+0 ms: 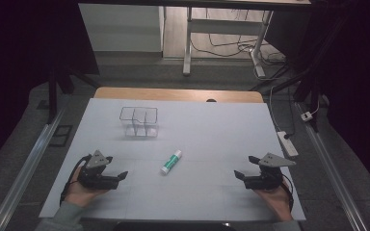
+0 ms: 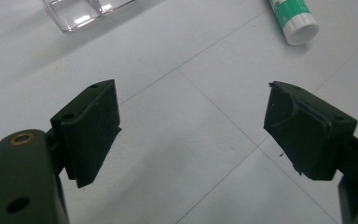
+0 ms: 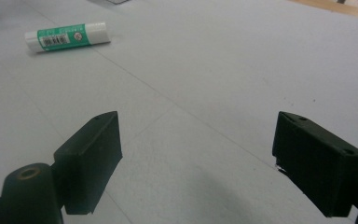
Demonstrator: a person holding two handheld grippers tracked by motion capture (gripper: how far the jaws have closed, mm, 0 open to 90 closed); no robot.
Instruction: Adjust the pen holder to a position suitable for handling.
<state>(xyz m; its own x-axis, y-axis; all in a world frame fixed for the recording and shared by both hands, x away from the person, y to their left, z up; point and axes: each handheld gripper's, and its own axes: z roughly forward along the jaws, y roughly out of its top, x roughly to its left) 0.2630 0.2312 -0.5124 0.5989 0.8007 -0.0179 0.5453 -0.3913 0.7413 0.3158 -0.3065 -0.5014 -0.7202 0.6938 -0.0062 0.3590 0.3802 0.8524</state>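
Left gripper (image 1: pixel 118 177) and right gripper (image 1: pixel 241 175) low at near table (image 1: pixel 212 192) edge, jaws wide apart, nothing between them. Glue stick (image 1: pixel 171 161) lies flat mid-table between the two, well apart from both. Clear tray (image 1: pixel 139 121) farther back, left.

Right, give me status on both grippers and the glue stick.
Left gripper open, empty. Right gripper open, empty. Glue stick lying flat between them, untouched. Nothing in the way.

Left gripper (image 1: pixel 118 177) low at near left, jaws wide apart, nothing between. Right gripper (image 1: pixel 243 167) low at near right, jaws likewise spread, empty. Both point inward, hands gripping from behind.
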